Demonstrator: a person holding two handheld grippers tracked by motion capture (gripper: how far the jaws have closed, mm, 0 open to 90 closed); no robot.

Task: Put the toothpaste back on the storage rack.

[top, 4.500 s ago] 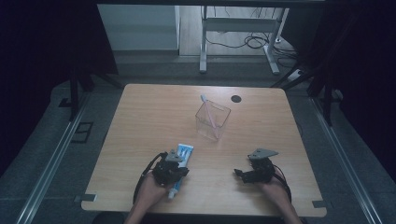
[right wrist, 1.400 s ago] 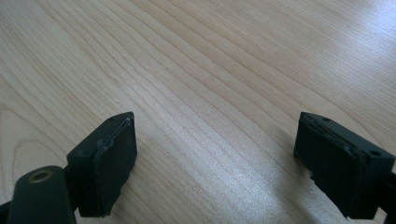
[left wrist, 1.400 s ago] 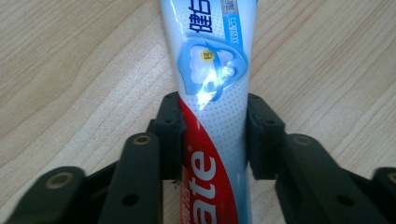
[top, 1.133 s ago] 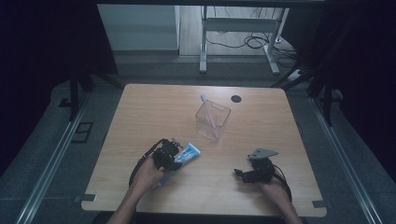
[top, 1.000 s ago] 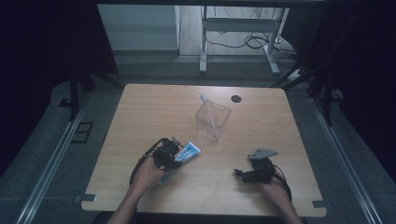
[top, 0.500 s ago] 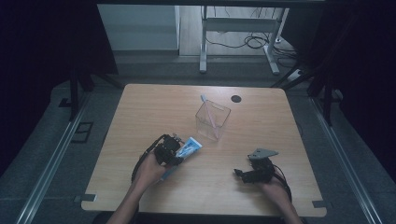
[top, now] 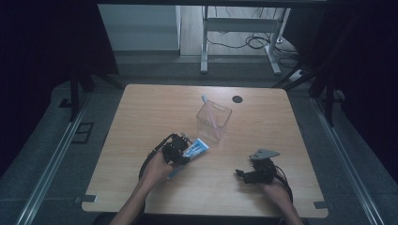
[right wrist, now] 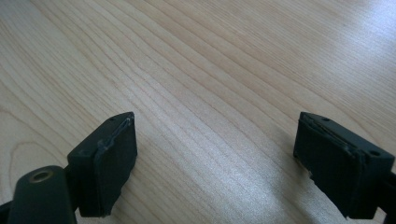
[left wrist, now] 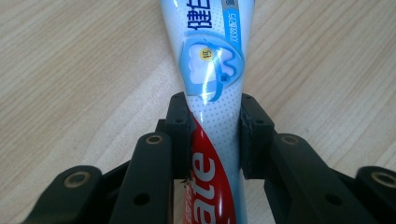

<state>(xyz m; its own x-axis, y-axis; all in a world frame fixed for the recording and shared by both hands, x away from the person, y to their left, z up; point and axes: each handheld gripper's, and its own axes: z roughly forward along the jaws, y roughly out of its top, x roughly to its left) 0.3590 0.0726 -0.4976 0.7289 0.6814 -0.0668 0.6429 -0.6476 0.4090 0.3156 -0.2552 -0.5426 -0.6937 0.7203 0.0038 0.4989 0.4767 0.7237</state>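
Blue-and-white toothpaste tube (left wrist: pixel 212 93) clamped in my left gripper (top: pixel 174 149), lifted off the desk (top: pixel 141 112).

It has swung from lying near me to pointing at the clear cup (top: pixel 214 120), so dropping it in looks next. My right gripper (top: pixel 248 174) rests, jaws wide.

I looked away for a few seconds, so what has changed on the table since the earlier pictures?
The left gripper, shut on the toothpaste tube, has carried it up the table toward the clear container and swung its far end round to point at it; the tube now lies just short of the container. The right gripper stayed open at the near right, and the container with the toothbrush inside has not moved.
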